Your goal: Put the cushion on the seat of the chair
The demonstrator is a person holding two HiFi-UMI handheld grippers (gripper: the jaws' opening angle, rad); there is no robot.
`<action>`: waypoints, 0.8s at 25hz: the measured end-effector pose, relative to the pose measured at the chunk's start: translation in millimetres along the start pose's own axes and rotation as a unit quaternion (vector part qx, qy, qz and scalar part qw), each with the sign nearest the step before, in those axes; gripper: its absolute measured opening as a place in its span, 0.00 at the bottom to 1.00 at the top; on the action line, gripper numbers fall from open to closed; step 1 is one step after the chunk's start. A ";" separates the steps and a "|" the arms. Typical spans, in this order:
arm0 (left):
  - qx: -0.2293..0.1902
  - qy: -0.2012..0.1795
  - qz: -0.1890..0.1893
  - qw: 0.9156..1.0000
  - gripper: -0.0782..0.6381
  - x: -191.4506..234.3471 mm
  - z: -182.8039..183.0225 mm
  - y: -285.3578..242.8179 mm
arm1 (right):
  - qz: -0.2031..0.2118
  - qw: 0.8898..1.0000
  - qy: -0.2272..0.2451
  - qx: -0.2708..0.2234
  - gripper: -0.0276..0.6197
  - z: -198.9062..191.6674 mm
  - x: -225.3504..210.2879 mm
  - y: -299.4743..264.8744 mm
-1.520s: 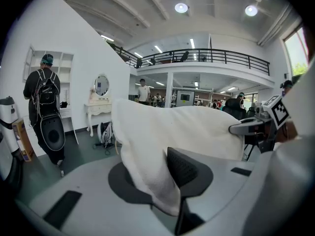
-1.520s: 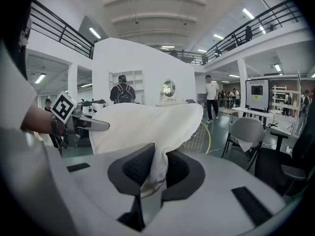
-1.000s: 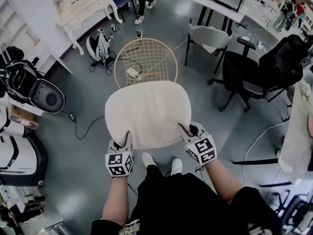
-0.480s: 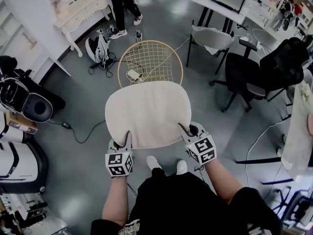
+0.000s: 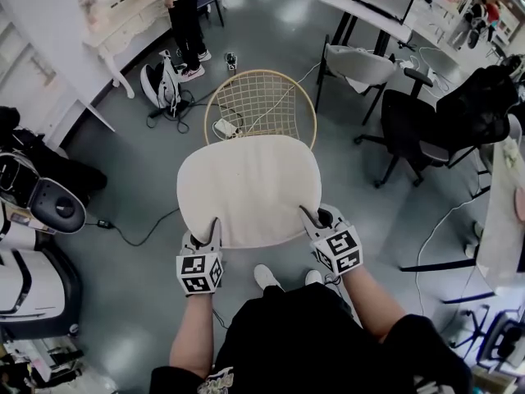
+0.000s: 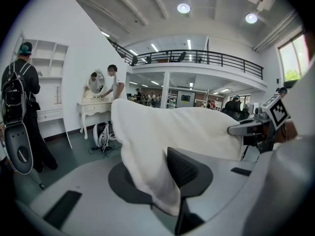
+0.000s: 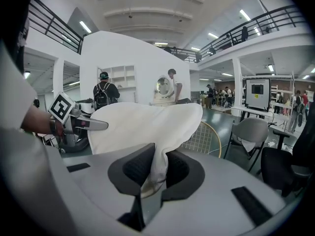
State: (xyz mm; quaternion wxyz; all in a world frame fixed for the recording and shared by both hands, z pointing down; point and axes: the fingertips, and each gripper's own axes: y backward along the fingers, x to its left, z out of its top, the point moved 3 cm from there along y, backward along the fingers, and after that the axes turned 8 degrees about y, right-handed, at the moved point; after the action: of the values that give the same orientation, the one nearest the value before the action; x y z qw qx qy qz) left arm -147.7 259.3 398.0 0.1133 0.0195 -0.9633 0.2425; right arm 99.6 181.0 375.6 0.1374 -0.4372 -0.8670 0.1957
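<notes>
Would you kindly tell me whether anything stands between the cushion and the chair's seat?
Nothing fills the gap: the cushion, clamped by the left gripper and right gripper, hangs just short of the chair. A white item shows through the wire seat; whether it lies on the seat or the floor beneath is unclear.

Grey floor point(image 5: 271, 23) holds a white dressing table point(image 5: 123, 15) and black office chair point(image 5: 418, 125).

Mine, itemised: left gripper point(image 5: 215, 225) and right gripper point(image 5: 309, 217), grey shells, black textured pads point(image 7: 134, 170), each carrying a cube point(image 5: 199, 273) of black-and-white square markers. Worn: black clothes point(image 5: 295, 343), white shoes point(image 5: 267, 277).
</notes>
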 end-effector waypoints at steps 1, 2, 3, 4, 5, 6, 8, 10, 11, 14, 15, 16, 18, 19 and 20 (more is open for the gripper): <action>-0.001 -0.001 -0.001 1.000 0.26 7.1 2.3 -0.3 | -0.001 1.000 0.000 -0.001 0.13 3.2 3.6 -5.4; -0.001 -0.001 -0.001 1.000 0.26 14.2 4.7 -0.5 | -0.002 1.000 0.000 -0.001 0.13 6.7 7.1 -10.9; -0.002 -0.001 -0.001 1.000 0.26 20.7 6.8 -0.4 | -0.002 1.000 0.001 -0.002 0.13 10.0 10.4 -16.1; -0.002 -0.001 -0.001 1.000 0.26 26.5 8.5 0.3 | -0.002 1.000 0.001 -0.003 0.13 13.1 13.6 -20.6; -0.003 -0.002 -0.001 1.000 0.26 31.8 10.2 1.2 | -0.002 1.000 0.002 -0.003 0.13 16.1 16.5 -24.5; -0.004 -0.002 -0.001 1.000 0.26 36.6 12.2 1.8 | -0.002 1.000 0.003 -0.003 0.13 18.9 19.0 -27.9; -0.005 -0.003 -0.003 1.000 0.26 45.6 16.3 2.0 | -0.003 1.000 0.004 -0.004 0.13 24.4 23.3 -34.5; -0.007 -0.003 -0.002 1.000 0.26 53.3 19.5 1.5 | -0.002 1.000 0.006 -0.005 0.13 29.4 26.9 -40.7; -0.008 -0.003 -0.002 1.000 0.26 56.3 20.8 0.9 | -0.002 1.000 0.007 -0.006 0.13 31.6 27.5 -43.4; -0.011 -0.002 -0.002 1.000 0.26 61.5 23.8 -1.6 | 0.000 1.000 0.012 -0.008 0.13 35.7 26.4 -48.9; -0.012 -0.002 -0.002 1.000 0.26 62.5 24.7 -2.6 | 0.000 1.000 0.014 -0.009 0.13 36.4 25.7 -50.4; -0.013 -0.002 -0.002 1.000 0.26 63.2 25.9 -3.9 | 0.000 1.000 0.015 -0.009 0.13 37.2 24.8 -51.9; -0.013 -0.003 -0.002 1.000 0.26 64.0 29.2 -7.7 | 0.001 1.000 0.016 -0.011 0.13 39.4 21.3 -55.2; -0.013 -0.004 -0.002 1.000 0.26 64.0 31.1 -10.2 | 0.001 1.000 0.015 -0.011 0.13 40.4 18.7 -56.8; -0.012 -0.004 -0.002 1.000 0.26 63.8 33.2 -12.9 | 0.001 1.000 0.015 -0.012 0.13 41.3 15.8 -58.3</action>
State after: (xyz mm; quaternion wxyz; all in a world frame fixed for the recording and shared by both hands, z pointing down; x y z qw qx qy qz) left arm -215.6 233.4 390.1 0.1101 0.0208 -0.9667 0.2302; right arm 32.5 153.3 366.9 0.1448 -0.4430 -0.8665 0.1787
